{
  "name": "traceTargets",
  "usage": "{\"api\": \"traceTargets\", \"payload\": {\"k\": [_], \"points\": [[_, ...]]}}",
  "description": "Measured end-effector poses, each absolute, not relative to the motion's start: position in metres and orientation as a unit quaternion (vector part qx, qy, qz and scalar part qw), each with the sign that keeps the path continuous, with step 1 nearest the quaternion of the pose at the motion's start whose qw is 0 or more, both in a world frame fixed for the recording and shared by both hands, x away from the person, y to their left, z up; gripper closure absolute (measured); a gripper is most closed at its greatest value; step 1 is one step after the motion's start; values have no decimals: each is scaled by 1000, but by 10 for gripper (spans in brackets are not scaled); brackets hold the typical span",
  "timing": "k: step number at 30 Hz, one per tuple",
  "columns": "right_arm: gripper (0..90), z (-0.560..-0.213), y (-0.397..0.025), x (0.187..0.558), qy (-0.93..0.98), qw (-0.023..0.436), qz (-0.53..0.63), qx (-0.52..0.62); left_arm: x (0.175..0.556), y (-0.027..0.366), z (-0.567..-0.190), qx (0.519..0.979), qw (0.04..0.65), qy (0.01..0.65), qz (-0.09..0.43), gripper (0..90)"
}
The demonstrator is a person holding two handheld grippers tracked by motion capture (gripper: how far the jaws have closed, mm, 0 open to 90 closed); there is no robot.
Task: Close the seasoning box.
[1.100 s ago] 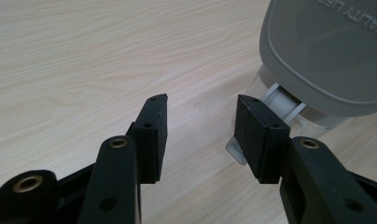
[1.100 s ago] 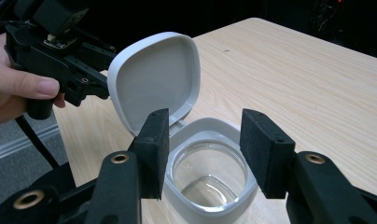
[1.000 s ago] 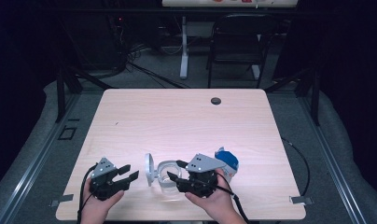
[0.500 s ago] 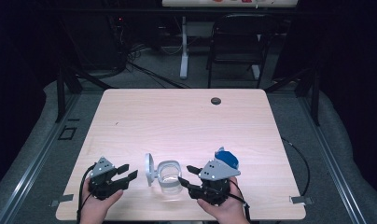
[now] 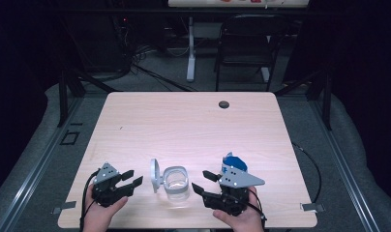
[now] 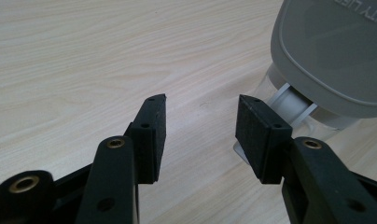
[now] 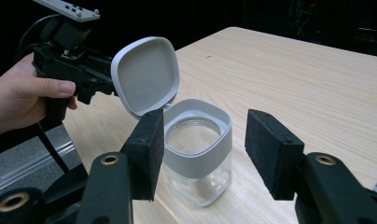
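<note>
- Your clear glass jar with the square grey rim (image 5: 176, 182) stands upright on the pale wooden table (image 5: 193, 125), near its front edge and roughly midway between the two front corners.
- Its grey hinged lid (image 5: 155, 175) is swung open and stands almost on edge at the jar's left side, still joined to the rim by the hinge.
- The inside of the jar looks empty in the right gripper view, where you see straight through the glass (image 7: 196, 158) to the wood.
- Your left gripper (image 5: 129, 180) sits near the front left corner, its jaws spread apart and holding nothing; the tips point at the back of the lid and stop just short of it.
- In the left gripper view the lid's flat grey back (image 6: 331, 51) fills the upper right, and both pads (image 6: 154, 135) have bare table between them.
- Your right gripper (image 5: 203, 181) rests just right of the jar near the front edge, jaws wide open and empty, tips aimed at the jar without touching it.
- A blue and white object (image 5: 232, 163) lies on the table just behind your right gripper; what it is cannot be made out.
- A small dark round hole (image 5: 224, 104) sits near the table's far edge, well apart from everything else.
</note>
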State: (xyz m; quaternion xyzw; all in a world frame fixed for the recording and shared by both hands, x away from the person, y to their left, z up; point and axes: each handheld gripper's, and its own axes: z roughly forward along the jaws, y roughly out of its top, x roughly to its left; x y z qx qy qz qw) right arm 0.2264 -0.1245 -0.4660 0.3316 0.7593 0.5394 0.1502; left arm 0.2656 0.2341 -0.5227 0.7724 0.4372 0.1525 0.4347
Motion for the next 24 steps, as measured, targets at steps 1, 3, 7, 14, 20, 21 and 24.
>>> {"api": "traceTargets", "payload": {"k": [1, 3, 7, 14, 20, 21, 24], "points": [[478, -466, -125, 226, 761, 153, 538, 330, 266, 234, -523, 772, 435, 437, 152, 534], [500, -466, -127, 224, 765, 170, 532, 321, 266, 235, -523, 772, 435, 438, 152, 534], [537, -468, -131, 223, 768, 177, 527, 318, 266, 234, -524, 771, 435, 439, 152, 534], [550, -469, -138, 218, 768, 170, 531, 315, 266, 235, -523, 772, 435, 438, 152, 534], [544, -475, -146, 214, 775, 150, 523, 322, 266, 234, -524, 771, 435, 439, 152, 534], [543, -477, -147, 213, 777, 149, 520, 322, 266, 235, -523, 771, 435, 439, 152, 534], [536, -482, -153, 209, 782, 148, 509, 329, 266, 235, -523, 772, 434, 439, 151, 534]]}}
